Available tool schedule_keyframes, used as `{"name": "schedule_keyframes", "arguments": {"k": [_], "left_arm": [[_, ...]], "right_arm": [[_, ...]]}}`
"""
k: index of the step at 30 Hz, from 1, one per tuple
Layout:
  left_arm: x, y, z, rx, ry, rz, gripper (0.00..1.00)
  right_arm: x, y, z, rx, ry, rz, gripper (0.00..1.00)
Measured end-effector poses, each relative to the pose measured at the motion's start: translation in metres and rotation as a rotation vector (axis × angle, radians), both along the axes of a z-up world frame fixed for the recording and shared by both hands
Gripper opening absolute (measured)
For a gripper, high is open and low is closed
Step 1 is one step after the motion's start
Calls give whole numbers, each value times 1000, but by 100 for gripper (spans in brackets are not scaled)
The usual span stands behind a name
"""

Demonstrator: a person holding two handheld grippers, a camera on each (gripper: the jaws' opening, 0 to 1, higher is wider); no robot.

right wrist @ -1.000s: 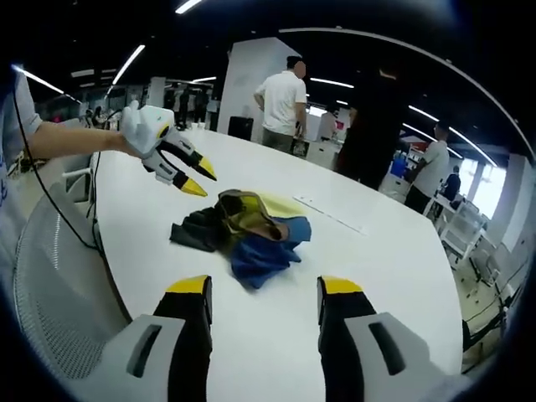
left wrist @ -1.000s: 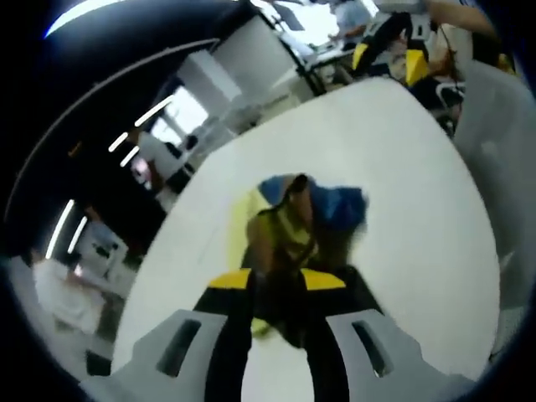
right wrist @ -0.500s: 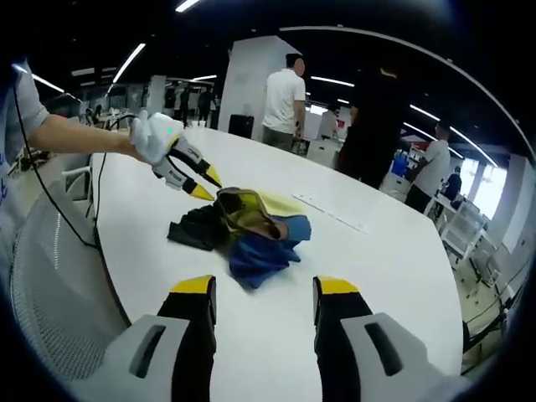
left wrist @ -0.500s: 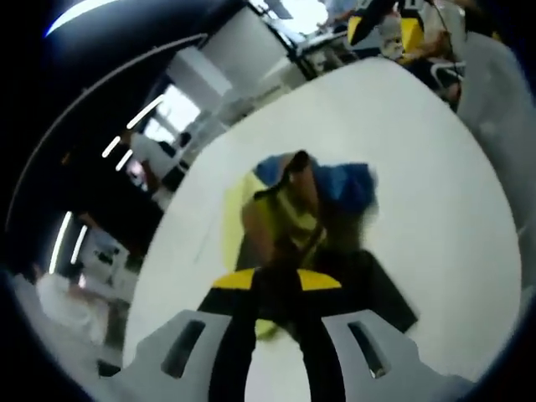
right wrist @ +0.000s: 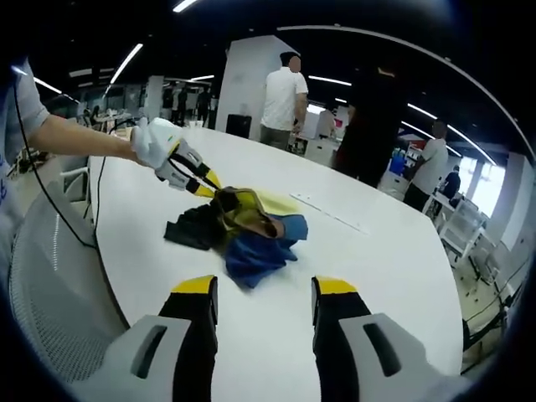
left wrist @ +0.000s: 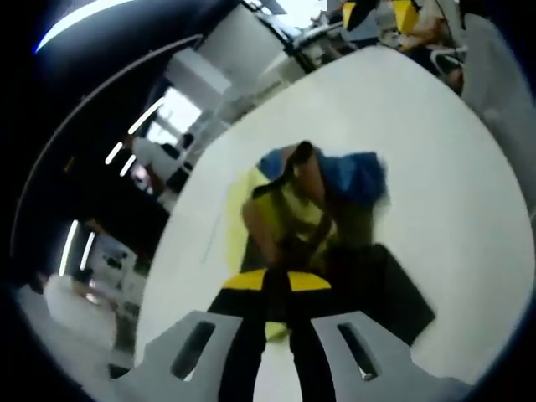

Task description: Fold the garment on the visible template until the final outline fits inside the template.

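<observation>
A crumpled garment point(left wrist: 322, 209) in blue, olive-yellow and black lies on the white table point(left wrist: 435, 167). A pale yellow template point(left wrist: 239, 205) shows from under its far side. My left gripper point(left wrist: 280, 280) has its yellow-tipped jaws drawn together on the near olive and black fabric. In the right gripper view the same garment point(right wrist: 247, 230) sits mid-table with the template point(right wrist: 280, 201) behind it. There the left gripper point(right wrist: 209, 186) touches the garment's left edge. My right gripper point(right wrist: 255, 293) stands open a short way in front of the garment, holding nothing.
Several people stand beyond the table's far edge point(right wrist: 280, 96). A grey mesh chair point(right wrist: 50, 276) is at the table's near left side. A thin pale strip point(right wrist: 331, 213) lies on the table past the template. The right gripper point(left wrist: 377, 10) shows at the top of the left gripper view.
The left gripper has moved down onto the garment's edge and its jaws have narrowed around the fabric. The right gripper has stayed open and almost still.
</observation>
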State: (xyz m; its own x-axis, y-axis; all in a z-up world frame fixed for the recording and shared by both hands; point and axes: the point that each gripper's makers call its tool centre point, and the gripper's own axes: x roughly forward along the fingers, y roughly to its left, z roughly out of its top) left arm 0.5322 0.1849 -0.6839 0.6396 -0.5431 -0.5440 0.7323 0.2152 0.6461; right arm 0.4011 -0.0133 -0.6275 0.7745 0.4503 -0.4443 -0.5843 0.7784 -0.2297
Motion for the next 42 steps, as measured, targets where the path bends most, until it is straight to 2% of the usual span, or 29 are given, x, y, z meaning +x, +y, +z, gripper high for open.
{"name": "schedule_keyframes", "arguments": {"k": [5,10,20,25,28,31,33,42], "left_arm": [[1,2,12,-47,1,18,0],[0,5,21,-60,-16,20,0],[-1,8,47,-118,-40,45,0],[-3,9,55,-139,-43,67,0],[-6,8,56,-137,-44,62,0],[-8,7,59,-134,-47,55,0],[-9,8,60,-133,-48,55,0],[-13,19,64,-136,-62,67,0]], "right_arm": [[3,2,1,-3,-5,9,44],[8,7,5,-2,-23,26,44],[24,17,7,-53,-56,77,37],[32,29,2,-14,-49,98,34],[39,33,-5,-54,-61,109,32],[48,39,-13,-146,-77,148,31],[53,45,-17,-173,-89,171,30],[82,55,-25,-248,-130,242,28]]}}
